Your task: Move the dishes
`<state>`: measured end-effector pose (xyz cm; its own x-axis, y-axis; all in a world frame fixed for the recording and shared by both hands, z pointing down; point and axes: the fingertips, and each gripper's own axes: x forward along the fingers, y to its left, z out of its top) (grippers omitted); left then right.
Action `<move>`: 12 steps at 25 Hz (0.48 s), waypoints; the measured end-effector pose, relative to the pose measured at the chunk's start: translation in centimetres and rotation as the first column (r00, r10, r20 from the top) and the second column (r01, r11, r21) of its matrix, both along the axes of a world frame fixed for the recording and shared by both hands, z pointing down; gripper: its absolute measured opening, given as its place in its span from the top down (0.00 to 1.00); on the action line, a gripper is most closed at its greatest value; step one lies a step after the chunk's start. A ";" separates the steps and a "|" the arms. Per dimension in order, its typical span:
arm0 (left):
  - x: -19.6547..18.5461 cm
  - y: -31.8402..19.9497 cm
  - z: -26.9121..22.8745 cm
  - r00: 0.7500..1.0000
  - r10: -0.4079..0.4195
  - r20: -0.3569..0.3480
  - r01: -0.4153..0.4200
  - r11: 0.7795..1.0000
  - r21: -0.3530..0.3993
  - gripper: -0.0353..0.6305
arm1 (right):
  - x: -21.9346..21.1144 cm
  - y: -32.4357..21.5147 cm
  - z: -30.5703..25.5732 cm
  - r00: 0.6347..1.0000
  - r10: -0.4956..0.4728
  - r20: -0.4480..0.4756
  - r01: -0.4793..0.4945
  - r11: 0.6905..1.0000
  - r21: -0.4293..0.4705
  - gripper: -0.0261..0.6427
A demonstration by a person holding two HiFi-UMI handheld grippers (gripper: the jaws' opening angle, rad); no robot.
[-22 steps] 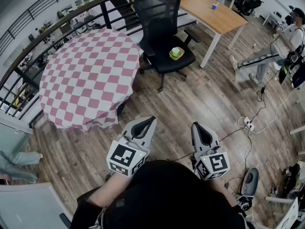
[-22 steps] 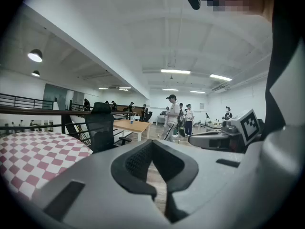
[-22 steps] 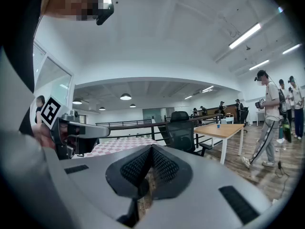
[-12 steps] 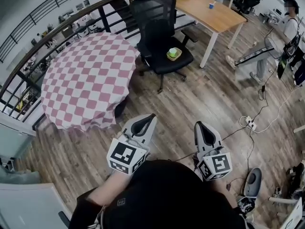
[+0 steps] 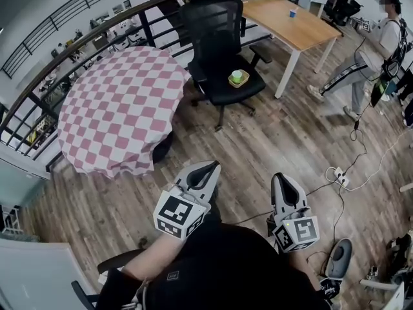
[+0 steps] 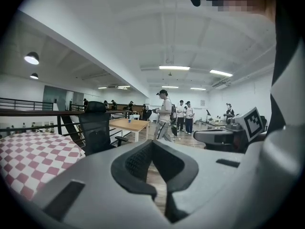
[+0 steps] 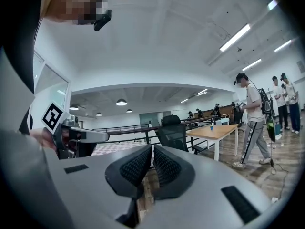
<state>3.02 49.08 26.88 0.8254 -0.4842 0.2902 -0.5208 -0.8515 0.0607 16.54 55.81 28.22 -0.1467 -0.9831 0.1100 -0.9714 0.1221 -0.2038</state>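
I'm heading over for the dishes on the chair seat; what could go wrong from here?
1. The dishes sit on a wheeled office chair; a nudge could roll or swivel it and tip them.
2. A power strip lies on the floor to the right, a possible trip hazard if you drift that way.

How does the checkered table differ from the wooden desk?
The checkered table is round and cloth-covered; the wooden desk is rectangular, bare wood on white legs. The desk carries a small blue cup; the table shows nothing on it. The table stands left of the office chair, the desk right. Both sit beside the railing.
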 end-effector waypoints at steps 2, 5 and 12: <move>0.6 -1.2 0.8 1.000 -0.003 -0.008 0.003 1.000 0.004 0.94 | 0.8 -0.9 1.2 1.000 0.005 0.016 -0.005 1.000 -0.009 0.93; 1.0 -3.4 2.3 1.000 -0.009 -0.015 0.009 1.000 0.009 0.94 | 1.7 -2.6 3.0 1.000 0.008 0.015 -0.007 1.000 -0.020 0.93; 3.2 -11.4 3.2 0.998 -0.045 -0.044 0.046 0.998 0.037 0.94 | 5.1 -8.9 4.4 1.000 -0.001 -0.030 -0.001 0.999 -0.050 0.93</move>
